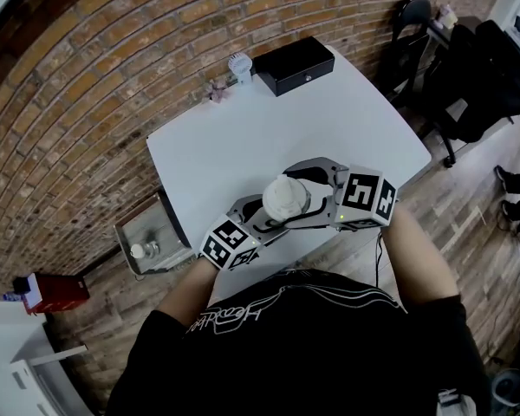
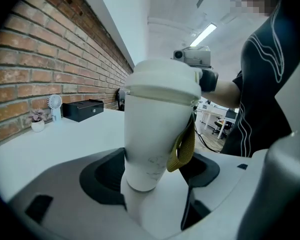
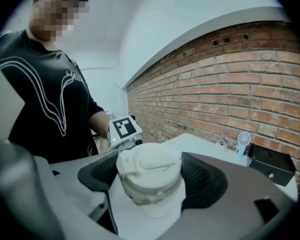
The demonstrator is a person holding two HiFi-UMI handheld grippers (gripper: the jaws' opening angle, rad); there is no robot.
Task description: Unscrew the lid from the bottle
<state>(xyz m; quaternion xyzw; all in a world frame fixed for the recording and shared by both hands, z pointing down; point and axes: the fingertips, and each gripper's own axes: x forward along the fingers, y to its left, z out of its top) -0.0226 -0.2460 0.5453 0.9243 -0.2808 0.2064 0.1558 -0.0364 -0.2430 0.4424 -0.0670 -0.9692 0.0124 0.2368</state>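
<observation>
A white bottle (image 2: 152, 134) with an olive strap (image 2: 185, 146) is held up over the front edge of the white table (image 1: 329, 128). My left gripper (image 2: 150, 176) is shut on the bottle's lower body, with a dark pad pressed on each side. The bottle's white flip-top lid (image 3: 150, 171) sits between the pads of my right gripper (image 3: 150, 176), which is shut on it. In the head view the lid (image 1: 286, 199) faces up, with the left gripper (image 1: 262, 219) coming from the lower left and the right gripper (image 1: 310, 196) from the right. The left gripper's marker cube (image 3: 124, 129) shows behind the lid.
At the table's far edge by the brick wall stand a black box (image 1: 295, 65), a small white fan (image 1: 240, 66) and a tiny pink plant (image 1: 217, 89). A wire basket (image 1: 147, 237) sits on the floor at the left. Black chairs (image 1: 477, 76) stand at the right.
</observation>
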